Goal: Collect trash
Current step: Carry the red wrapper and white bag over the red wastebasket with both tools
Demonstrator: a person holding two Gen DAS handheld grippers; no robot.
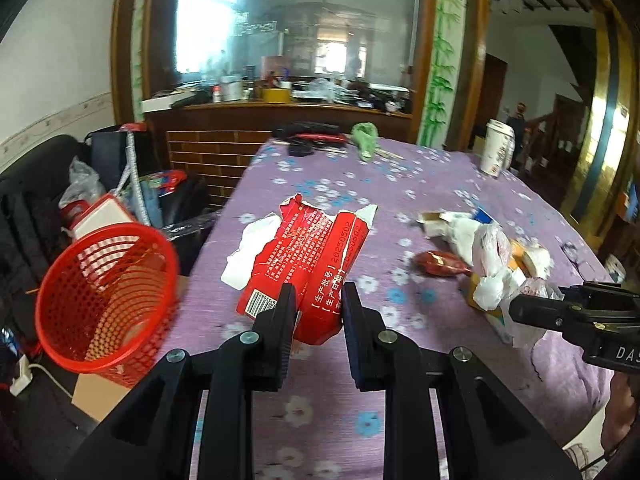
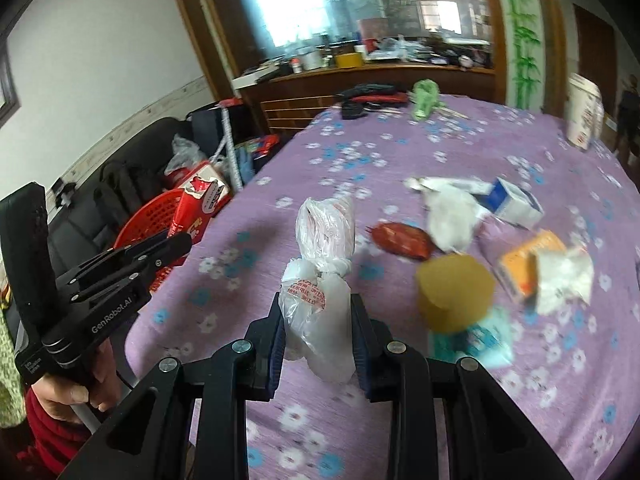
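Trash of the light, crushable kind. Left gripper pinched onto the lower end of a torn red wrapper, fingers narrowed to a small gap with the crumpled foil bunched between them and lifted above the purple floral tablecloth. Thin, stiff-creased, likely slippery at the glossy faces; best held at a folded ridge, as now, not at the ragged torn top. Right gripper closed likewise on a knotted white plastic bag, soft and nearly weightless by the look of it, liable to slide or stretch (the knot just above the pads seems the surest hold).

Red mesh basket tilted just off the table's left edge, near the wrapper; probably the destination.

Counted, left on the cloth: one dark red sausage-like packet, one blue-and-white carton, one orange box, one round yellowish lid or tub over a teal pack, blurred; two or three pieces of white crumpled paper or film, number uncertain. Farther off: one green bundle, one tall white cup. Two grippers, one item each.
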